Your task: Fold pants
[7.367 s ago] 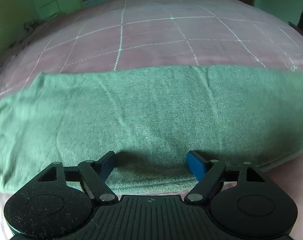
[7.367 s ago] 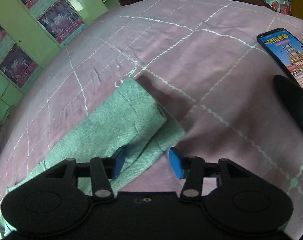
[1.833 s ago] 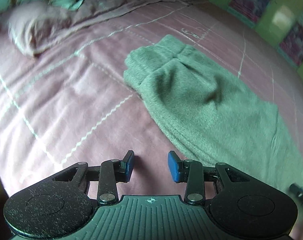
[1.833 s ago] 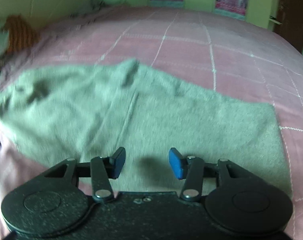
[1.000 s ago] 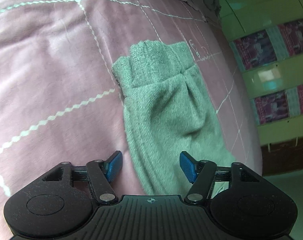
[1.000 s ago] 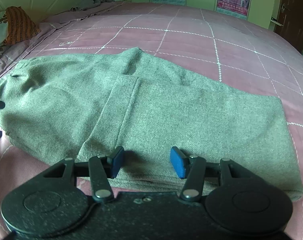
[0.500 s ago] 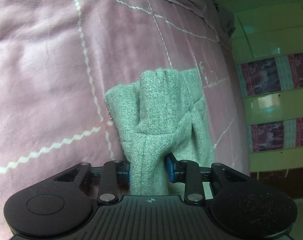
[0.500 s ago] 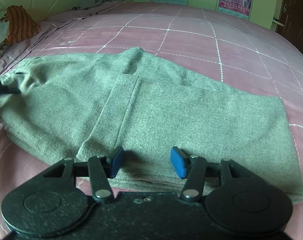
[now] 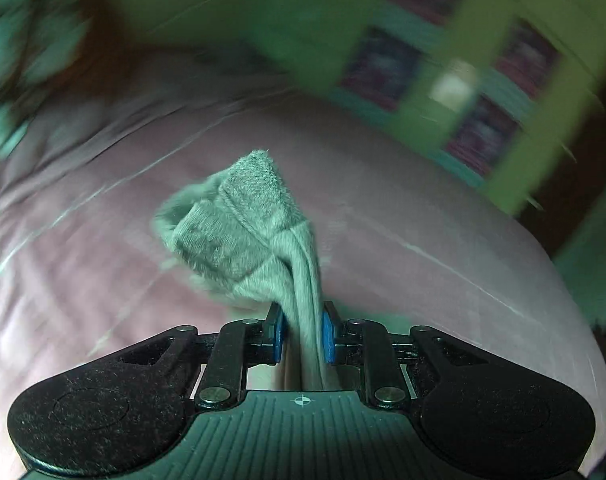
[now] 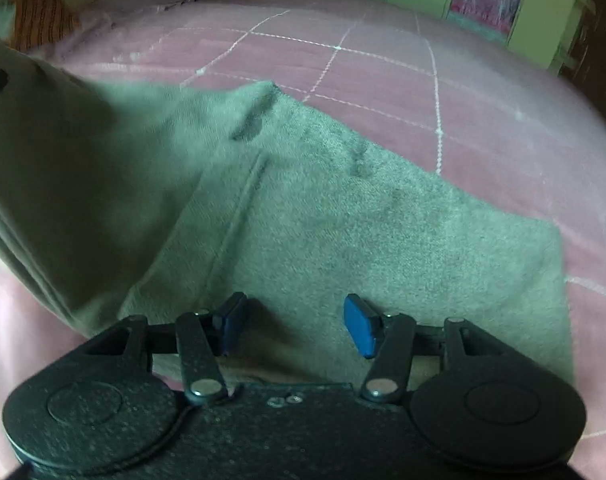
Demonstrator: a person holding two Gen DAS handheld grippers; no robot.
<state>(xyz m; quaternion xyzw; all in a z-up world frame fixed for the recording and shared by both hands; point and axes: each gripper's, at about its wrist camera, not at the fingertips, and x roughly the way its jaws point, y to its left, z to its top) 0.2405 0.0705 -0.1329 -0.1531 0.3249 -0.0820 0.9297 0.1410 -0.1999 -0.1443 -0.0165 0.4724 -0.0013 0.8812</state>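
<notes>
Left wrist view: left claw [image 9: 301, 334] clamped tight on a bunched strip of the grey-green woven fabric pants [image 9: 247, 232], jaws just having closed onto it, blue pads [image 9: 327, 336] pressing the cloth from both sides. Ribbed end of the garment lifted clear of the pink quilted bedspread with white stitched grid lines [image 9: 443, 248], standing up ahead of the claw. Background heavily blurred; green cupboard doors with dark posters [image 9: 483, 80] behind the bed.

Right wrist view: right claw [image 10: 294, 326] half open, nothing between its pads, low over the near edge of the pants [image 10: 343, 220]. Most of the garment spread flat on the bedspread [image 10: 383, 64]; its left portion raised off the bed, blurred. Orange striped cushion [image 10: 39, 16] at far left.
</notes>
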